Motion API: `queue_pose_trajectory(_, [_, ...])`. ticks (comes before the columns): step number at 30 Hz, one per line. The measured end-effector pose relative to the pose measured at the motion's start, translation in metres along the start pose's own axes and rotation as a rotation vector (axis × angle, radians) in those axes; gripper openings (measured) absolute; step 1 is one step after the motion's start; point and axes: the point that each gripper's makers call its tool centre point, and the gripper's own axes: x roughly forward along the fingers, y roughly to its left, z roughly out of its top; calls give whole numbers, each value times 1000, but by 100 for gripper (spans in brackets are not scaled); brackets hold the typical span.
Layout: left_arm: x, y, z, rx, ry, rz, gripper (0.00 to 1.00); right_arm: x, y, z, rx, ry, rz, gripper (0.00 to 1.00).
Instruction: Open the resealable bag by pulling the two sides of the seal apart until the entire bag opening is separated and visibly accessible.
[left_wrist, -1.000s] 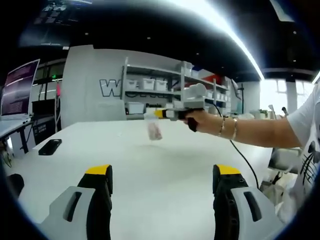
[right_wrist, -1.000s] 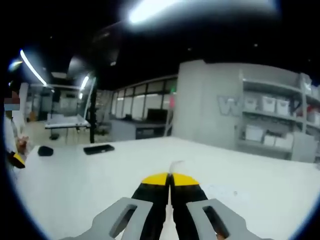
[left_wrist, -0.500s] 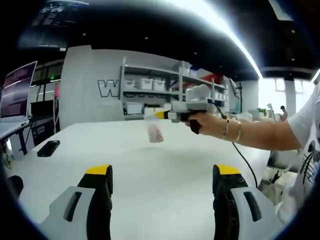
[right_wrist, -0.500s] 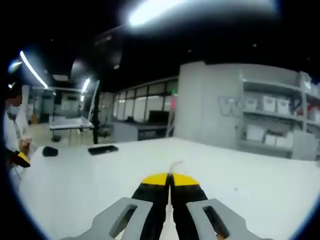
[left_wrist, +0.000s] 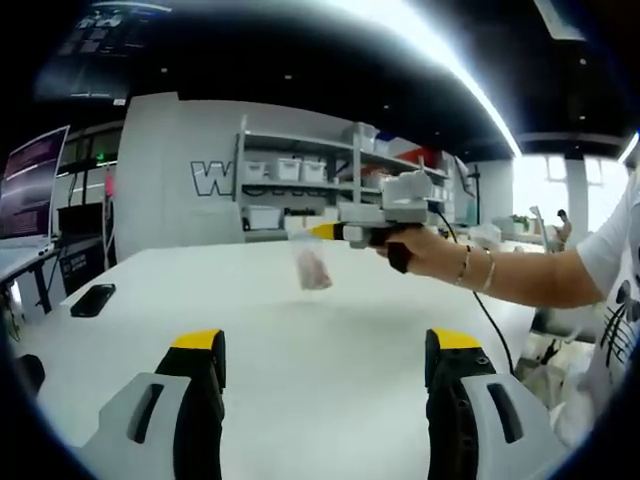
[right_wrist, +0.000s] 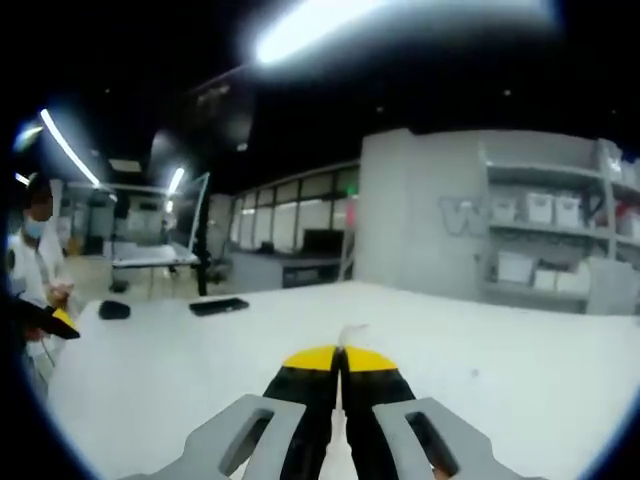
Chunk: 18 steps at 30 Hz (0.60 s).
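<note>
A small clear resealable bag (left_wrist: 313, 268) with pinkish contents hangs above the white table (left_wrist: 320, 370), pinched at its top edge by my right gripper (left_wrist: 320, 231), which a hand holds in from the right. In the right gripper view that gripper (right_wrist: 340, 360) is shut, and a thin sliver of the bag's edge (right_wrist: 350, 332) pokes out past its yellow tips. My left gripper (left_wrist: 326, 345) stands open low in the left gripper view, well short of the bag, with nothing between its jaws.
A black phone (left_wrist: 92, 299) lies at the table's left side, also seen as the phone (right_wrist: 220, 306) beside a dark mouse (right_wrist: 114, 309). Shelves with white bins (left_wrist: 300, 170) stand behind the table. A person (right_wrist: 35, 270) is at the left edge.
The right gripper and the hanging bag have drifted slightly to the right and a little higher in the left gripper view. The right gripper view has swung a bit. Both grips are unchanged.
</note>
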Motion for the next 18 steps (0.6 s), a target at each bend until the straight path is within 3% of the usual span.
queue_pose_trajectory(18, [2, -4, -2, 2, 10, -11, 79, -25, 27, 4, 9, -39, 47, 0])
